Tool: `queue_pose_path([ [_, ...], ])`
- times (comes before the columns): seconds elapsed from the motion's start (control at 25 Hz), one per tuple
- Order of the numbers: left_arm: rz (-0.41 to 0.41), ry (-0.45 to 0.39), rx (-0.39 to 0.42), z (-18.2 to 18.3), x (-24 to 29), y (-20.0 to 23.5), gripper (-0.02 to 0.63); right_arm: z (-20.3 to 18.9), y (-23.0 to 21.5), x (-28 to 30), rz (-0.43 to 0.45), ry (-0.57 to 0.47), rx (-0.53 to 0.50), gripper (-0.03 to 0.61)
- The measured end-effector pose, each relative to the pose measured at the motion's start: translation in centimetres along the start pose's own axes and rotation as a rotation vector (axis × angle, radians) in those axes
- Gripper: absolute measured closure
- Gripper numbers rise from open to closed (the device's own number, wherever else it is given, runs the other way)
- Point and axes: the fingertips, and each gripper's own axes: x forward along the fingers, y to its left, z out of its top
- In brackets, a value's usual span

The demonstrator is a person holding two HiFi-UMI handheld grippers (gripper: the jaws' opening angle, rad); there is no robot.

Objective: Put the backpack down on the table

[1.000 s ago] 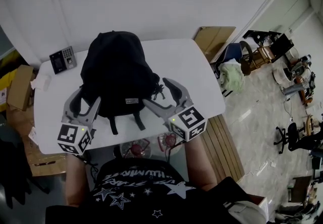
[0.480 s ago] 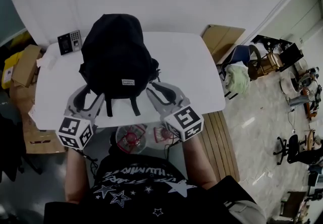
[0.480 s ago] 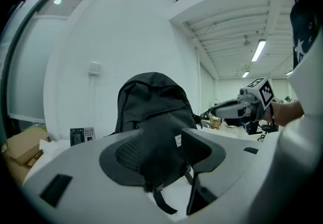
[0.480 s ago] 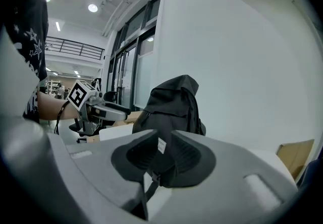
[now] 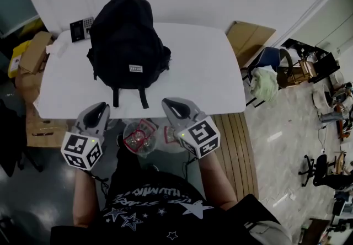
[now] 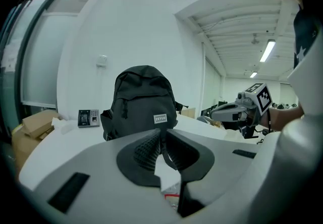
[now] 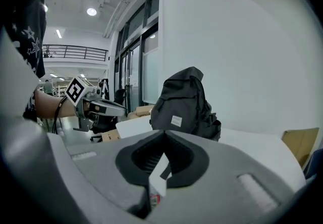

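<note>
The black backpack (image 5: 128, 45) stands upright on the white table (image 5: 204, 73), its two straps trailing toward the near edge. It also shows in the left gripper view (image 6: 141, 102) and the right gripper view (image 7: 184, 104). My left gripper (image 5: 98, 110) hangs off the table's near edge, well short of the bag. Its jaws are closing, tips almost together (image 6: 161, 134), with nothing between them. My right gripper (image 5: 169, 105) is level with it on the other side, also clear of the bag. It is shut and empty (image 7: 164, 134).
A keypad device (image 5: 81, 28) lies at the table's far left corner. Cardboard boxes (image 5: 33, 53) sit left of the table, and a flat carton (image 5: 251, 37) leans at the right. A clear cup with red contents (image 5: 137, 138) sits below the near edge between the grippers.
Both grippers have drawn back from the backpack's sides toward the person, past the table edge, and their jaws have closed. The backpack stays upright on the table.
</note>
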Motion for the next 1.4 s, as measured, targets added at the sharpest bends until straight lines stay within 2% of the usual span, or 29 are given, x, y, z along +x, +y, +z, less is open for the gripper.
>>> queue_pose_path([
  [0.08, 0.009, 0.012, -0.018, -0.8, -0.8, -0.9, 0.604, -0.8, 0.4, -0.8, -0.004, 0.011, 0.001, 0.578],
  [0.24, 0.001, 0.045, -0.045, -2.7, -1.7, -3.1, 0.604, -2.1, 1.6, -2.1, 0.011, 0.005, 0.009, 0.578],
  [0.4, -0.02, 0.061, -0.032, -3.8, -2.3, -5.1, 0.604, -3.2, 2.5, -3.5, 0.021, -0.006, 0.05, 0.578],
  [0.76, -0.049, 0.089, -0.019, -6.9, -4.3, -6.7, 0.604, -5.7, 4.7, -4.6, 0.008, 0.076, 0.024, 0.578],
  [1.2, -0.075, 0.036, -0.04, -7.9, -12.1, -8.8, 0.604, -3.9, 15.0, -7.0, 0.048, 0.055, -0.029, 0.578],
  [1.4, -0.087, 0.022, -0.015, -8.3, -16.1, -10.2, 0.604, -3.9, 18.4, -9.6, 0.028, 0.061, -0.027, 0.578],
])
